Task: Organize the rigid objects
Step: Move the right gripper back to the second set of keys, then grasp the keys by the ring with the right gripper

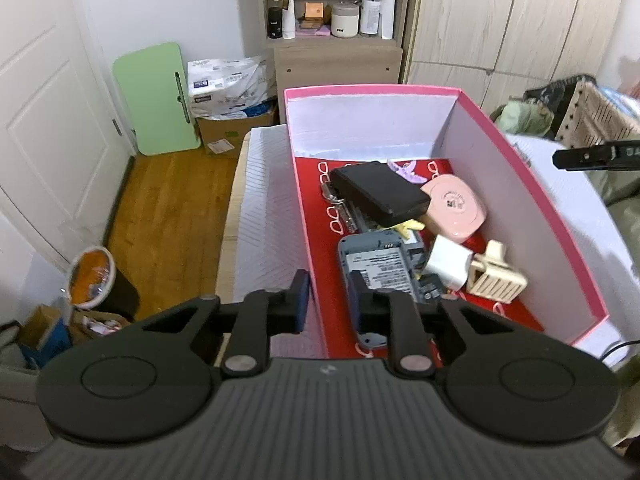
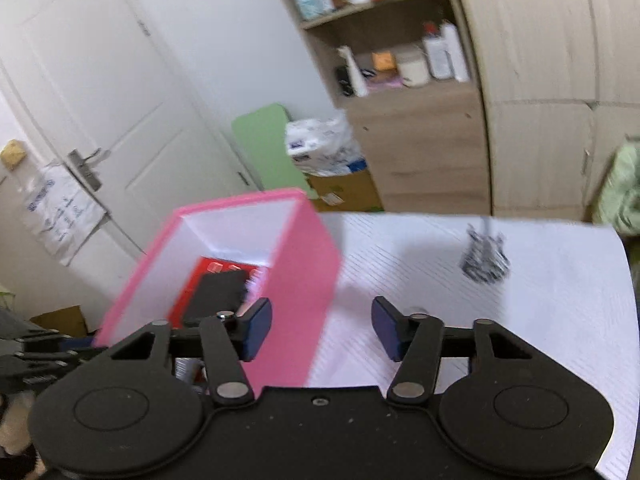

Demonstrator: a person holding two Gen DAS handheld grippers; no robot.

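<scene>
A pink box (image 1: pixel 532 184) with a red floor stands on the white table (image 1: pixel 264 208). It holds a black case (image 1: pixel 380 194), a pink compact (image 1: pixel 456 204), a grey device (image 1: pixel 376 264), a white charger (image 1: pixel 448 264), a cream clip (image 1: pixel 496 276) and keys (image 1: pixel 336 200). My left gripper (image 1: pixel 330 300) is open and straddles the box's left wall near the front. My right gripper (image 2: pixel 320 328) is open and empty, straddling the box's right wall (image 2: pixel 296 280). A dark patterned clip (image 2: pixel 484 260) lies on the table (image 2: pixel 480 320) to the right.
A wooden shelf unit (image 1: pixel 336 40) with bottles and jars stands behind the table. A green board (image 1: pixel 156 96), a cardboard box (image 1: pixel 232 132) with bags, a white door (image 1: pixel 48 120) and a bin (image 1: pixel 96 280) are at the left. A wicker basket (image 1: pixel 592 112) is at the right.
</scene>
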